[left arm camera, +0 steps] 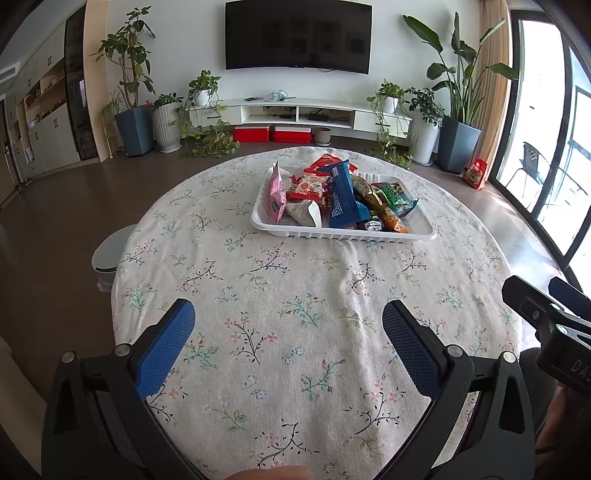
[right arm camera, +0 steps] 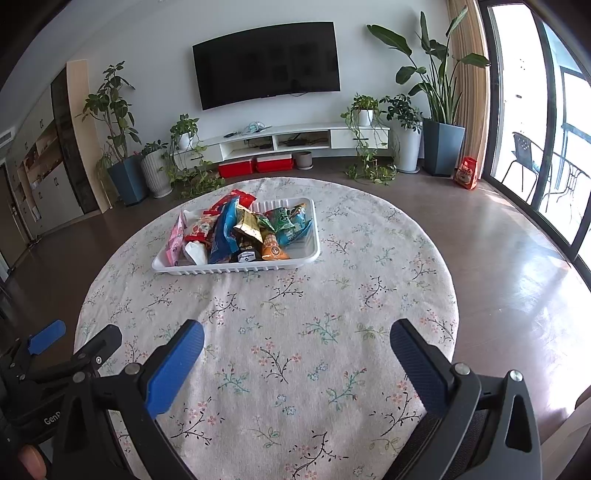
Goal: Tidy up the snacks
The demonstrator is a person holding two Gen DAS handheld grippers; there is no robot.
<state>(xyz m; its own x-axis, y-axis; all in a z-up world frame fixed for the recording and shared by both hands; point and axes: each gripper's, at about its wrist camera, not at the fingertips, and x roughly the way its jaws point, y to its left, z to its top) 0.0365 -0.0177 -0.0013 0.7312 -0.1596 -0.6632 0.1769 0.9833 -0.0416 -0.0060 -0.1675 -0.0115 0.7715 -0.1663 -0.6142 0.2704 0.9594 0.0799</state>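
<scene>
A white plastic tray (left arm camera: 343,233) sits on the far half of the round floral tablecloth (left arm camera: 280,332); it also shows in the right wrist view (right arm camera: 236,270). Several snack packets are piled in it: a pink one (left arm camera: 276,194), a blue one (left arm camera: 341,192), an orange one (left arm camera: 391,218), green ones (left arm camera: 397,197). My left gripper (left arm camera: 290,317) is open and empty above the near part of the table. My right gripper (right arm camera: 297,338) is open and empty, beside the left one, which shows at the left edge (right arm camera: 74,343).
A white bin (left arm camera: 109,251) stands on the floor left of the table. Beyond the table are a TV (left arm camera: 297,35), a white low cabinet (left arm camera: 295,112), red boxes (left arm camera: 273,133), potted plants (left arm camera: 135,125) and glass doors (left arm camera: 550,147) on the right.
</scene>
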